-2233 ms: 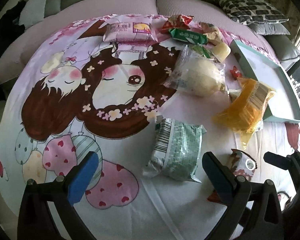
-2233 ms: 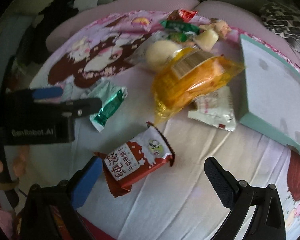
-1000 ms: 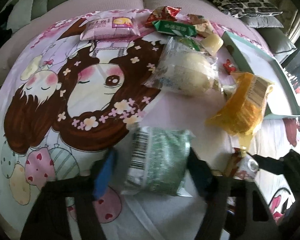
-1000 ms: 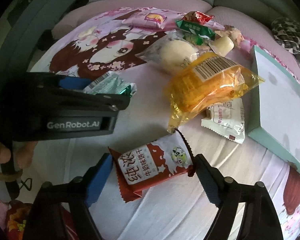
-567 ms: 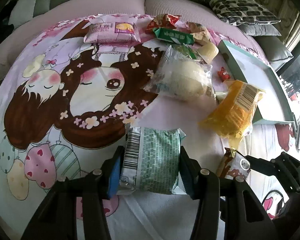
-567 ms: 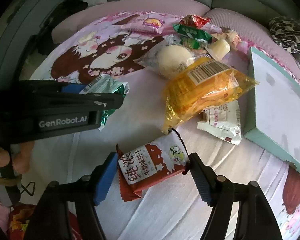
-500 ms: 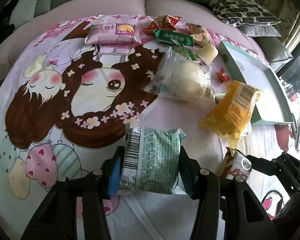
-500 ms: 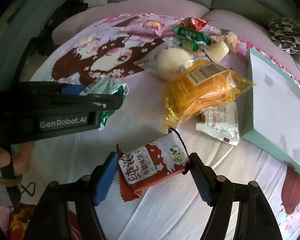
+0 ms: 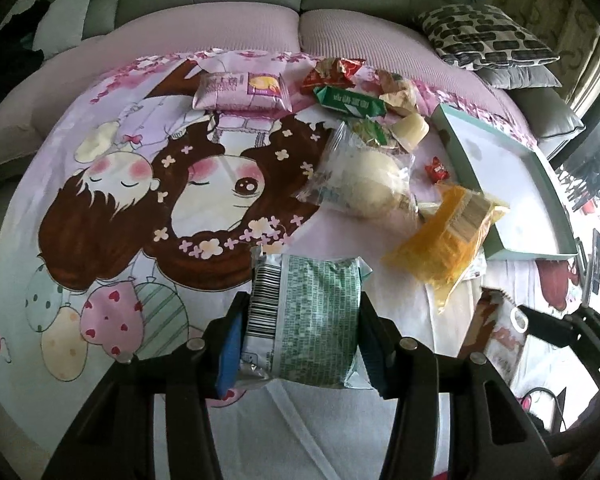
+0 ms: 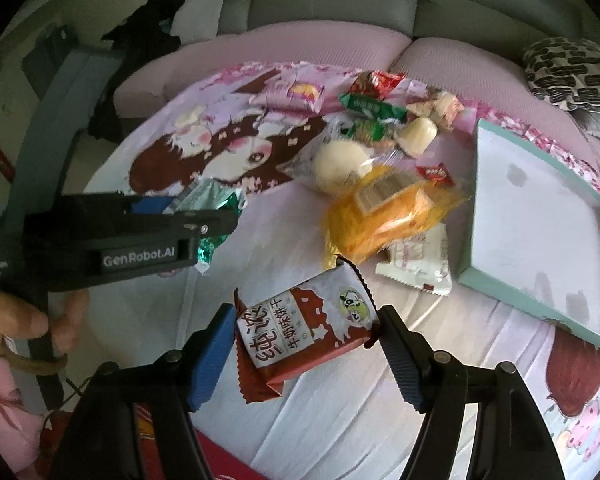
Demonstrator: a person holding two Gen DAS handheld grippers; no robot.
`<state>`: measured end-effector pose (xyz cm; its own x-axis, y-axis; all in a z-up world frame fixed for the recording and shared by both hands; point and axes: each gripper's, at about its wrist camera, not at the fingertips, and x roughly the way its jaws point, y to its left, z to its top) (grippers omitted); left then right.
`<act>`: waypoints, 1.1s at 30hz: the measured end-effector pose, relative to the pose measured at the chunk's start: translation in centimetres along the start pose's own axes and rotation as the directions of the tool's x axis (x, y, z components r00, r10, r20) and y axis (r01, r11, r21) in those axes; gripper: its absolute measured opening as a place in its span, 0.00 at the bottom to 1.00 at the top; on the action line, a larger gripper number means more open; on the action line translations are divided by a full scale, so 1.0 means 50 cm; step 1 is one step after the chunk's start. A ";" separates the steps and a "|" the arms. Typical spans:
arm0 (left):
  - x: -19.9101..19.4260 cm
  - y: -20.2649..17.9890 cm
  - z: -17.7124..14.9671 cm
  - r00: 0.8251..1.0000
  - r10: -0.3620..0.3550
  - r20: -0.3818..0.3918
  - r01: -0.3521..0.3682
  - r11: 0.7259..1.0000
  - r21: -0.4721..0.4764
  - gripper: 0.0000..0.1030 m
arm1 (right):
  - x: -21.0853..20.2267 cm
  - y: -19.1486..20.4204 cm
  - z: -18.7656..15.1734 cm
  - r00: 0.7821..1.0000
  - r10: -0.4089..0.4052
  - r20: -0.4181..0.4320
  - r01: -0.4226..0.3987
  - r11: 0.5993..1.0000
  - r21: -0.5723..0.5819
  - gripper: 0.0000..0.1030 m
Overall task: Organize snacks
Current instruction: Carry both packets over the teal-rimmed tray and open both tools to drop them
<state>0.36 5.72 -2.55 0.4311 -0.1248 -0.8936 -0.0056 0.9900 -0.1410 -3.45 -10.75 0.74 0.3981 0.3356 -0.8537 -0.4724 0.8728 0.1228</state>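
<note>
Left hand-held gripper (image 9: 300, 320) clenched on green snack packet (image 9: 306, 320), packet between its fingers above the cartoon bedsheet (image 9: 100, 208). Right hand-held gripper (image 10: 306, 340) grasps red biscuit packet (image 10: 308, 332); teal tray (image 10: 540, 208) ahead-right, well apart.

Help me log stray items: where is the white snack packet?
In the right wrist view, the white snack packet lies on the bedsheet, partly under the orange bag, beside the teal tray.
</note>
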 end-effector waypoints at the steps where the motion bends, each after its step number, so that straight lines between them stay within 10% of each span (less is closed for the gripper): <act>1: -0.003 -0.002 0.002 1.000 0.001 0.004 -0.001 1.000 0.002 0.51 | -0.007 -0.003 0.005 1.000 0.001 0.009 -0.001 1.000 0.005 0.72; 16: -0.060 -0.120 0.150 0.990 -0.070 0.119 0.058 0.994 0.098 0.51 | -0.156 -0.170 0.201 0.937 -0.248 0.245 0.172 0.941 0.293 0.72; 33: 0.067 -0.379 0.316 0.980 -0.185 0.076 0.165 0.963 0.214 0.51 | -0.134 -0.457 0.214 0.883 -0.457 0.107 0.297 0.721 0.626 0.72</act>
<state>16.16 -12.39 3.87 0.4918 -0.3004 -0.8173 0.2592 0.9466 -0.1920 13.09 -29.13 9.05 0.6517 -0.0643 -0.7558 0.2695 0.9510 0.1516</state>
